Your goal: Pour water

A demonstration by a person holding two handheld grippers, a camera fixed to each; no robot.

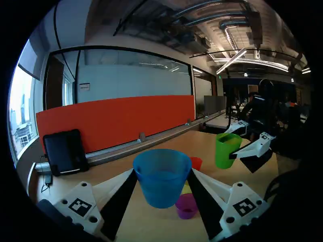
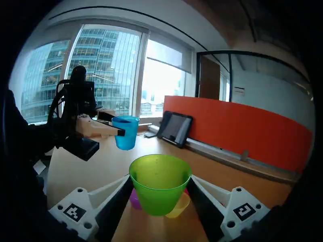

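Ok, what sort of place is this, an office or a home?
Most likely an open-plan office: a long desk with an orange divider, exposed ceiling pipes, and towers outside the windows. The left gripper holds a blue cup, the right gripper a green cup.

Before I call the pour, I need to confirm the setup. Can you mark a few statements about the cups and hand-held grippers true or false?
1. The left hand-held gripper holds a blue cup upright. True.
2. The right hand-held gripper is empty. False: it is shut on a green cup.
3. The green cup is tipped over the blue cup. False: both are upright and apart from each other.
4. A purple cup stands on the table. True.
5. A tablet stands by the orange partition. True.
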